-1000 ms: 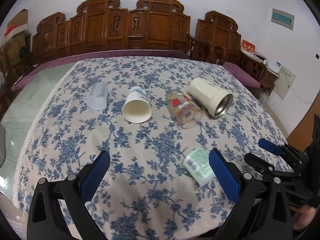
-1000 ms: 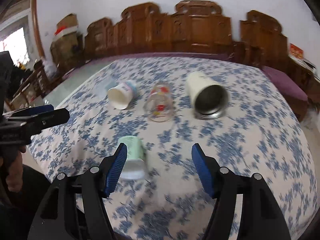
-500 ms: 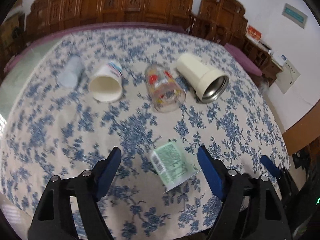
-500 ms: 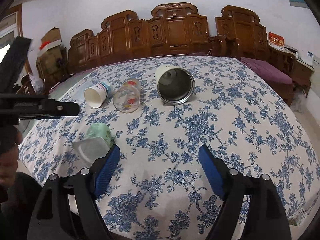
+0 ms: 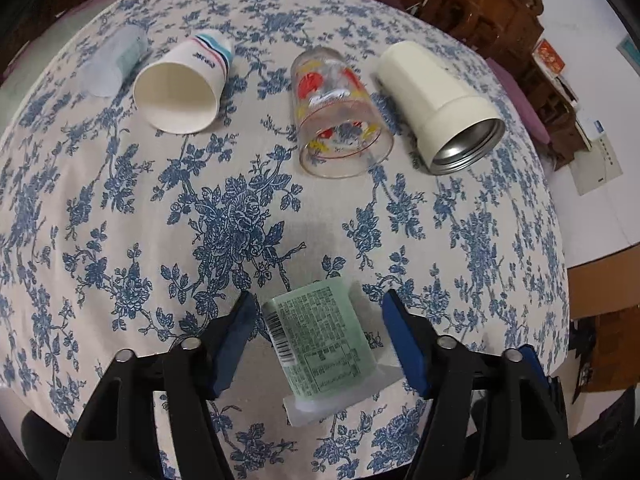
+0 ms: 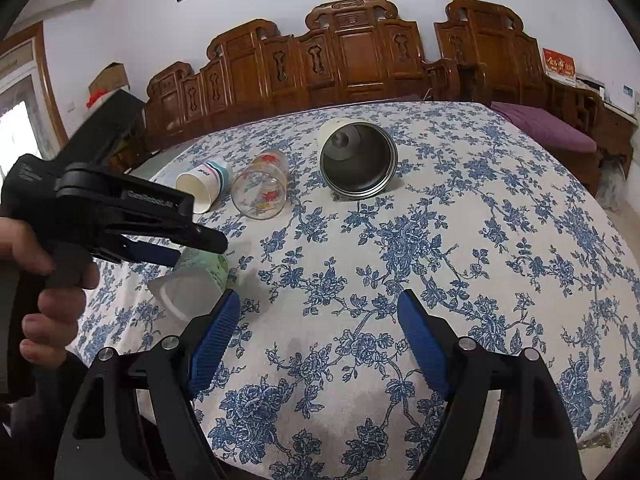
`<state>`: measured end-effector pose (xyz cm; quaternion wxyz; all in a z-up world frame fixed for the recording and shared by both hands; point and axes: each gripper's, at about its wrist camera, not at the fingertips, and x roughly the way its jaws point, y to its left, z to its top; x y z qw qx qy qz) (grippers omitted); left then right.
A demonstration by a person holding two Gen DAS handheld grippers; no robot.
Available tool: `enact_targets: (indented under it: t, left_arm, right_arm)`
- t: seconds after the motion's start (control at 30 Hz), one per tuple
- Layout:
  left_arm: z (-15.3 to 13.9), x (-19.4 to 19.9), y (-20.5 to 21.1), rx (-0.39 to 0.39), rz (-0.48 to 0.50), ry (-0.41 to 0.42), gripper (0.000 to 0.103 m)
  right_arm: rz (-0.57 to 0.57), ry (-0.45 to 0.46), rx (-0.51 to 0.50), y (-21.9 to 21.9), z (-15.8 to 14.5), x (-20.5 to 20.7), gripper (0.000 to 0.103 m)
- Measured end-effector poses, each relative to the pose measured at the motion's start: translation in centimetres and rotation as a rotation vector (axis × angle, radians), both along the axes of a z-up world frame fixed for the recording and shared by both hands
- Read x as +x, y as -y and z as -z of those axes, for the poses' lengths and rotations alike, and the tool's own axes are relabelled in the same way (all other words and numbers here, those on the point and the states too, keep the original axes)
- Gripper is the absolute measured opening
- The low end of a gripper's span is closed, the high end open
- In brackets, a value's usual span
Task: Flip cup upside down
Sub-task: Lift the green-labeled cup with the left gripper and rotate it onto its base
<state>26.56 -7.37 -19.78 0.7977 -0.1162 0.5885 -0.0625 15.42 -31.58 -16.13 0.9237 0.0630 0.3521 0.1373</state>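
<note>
A green plastic cup with a printed label (image 5: 320, 340) lies on its side near the table's front edge, its mouth toward me. My left gripper (image 5: 322, 344) is open, its blue pads on either side of the cup with gaps on both sides. In the right wrist view the same cup (image 6: 196, 280) lies under the left gripper (image 6: 160, 240). My right gripper (image 6: 318, 344) is open and empty over bare cloth to the right of the cup.
Further back lie a clear plastic cup (image 5: 114, 60), a white paper cup (image 5: 184, 88), a patterned glass (image 5: 336, 108) and a cream steel tumbler (image 5: 440, 100), all on their sides on the blue-flowered tablecloth (image 5: 180, 220). Carved wooden chairs (image 6: 340, 60) stand behind the table.
My left gripper has moved forward and down, so the green cup now lies between its pads. The right gripper has drawn back to the right, away from that cup.
</note>
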Motion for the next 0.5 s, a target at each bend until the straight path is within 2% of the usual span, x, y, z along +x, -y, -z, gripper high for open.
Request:
enact_targets:
  t: [0.17, 0.5]
  left_arm:
    - [1.4, 0.4, -0.7, -0.053, -0.037, -0.053, 0.060]
    - [2.0, 1.2, -0.8, -0.064, -0.039, -0.074, 0.060]
  right_arm:
    - [-0.004, -0.001, 0.005, -0.1, 0.0, 0.0, 0.083]
    - [-0.014, -0.006, 0.009, -0.2, 0.3, 0.0, 0.083]
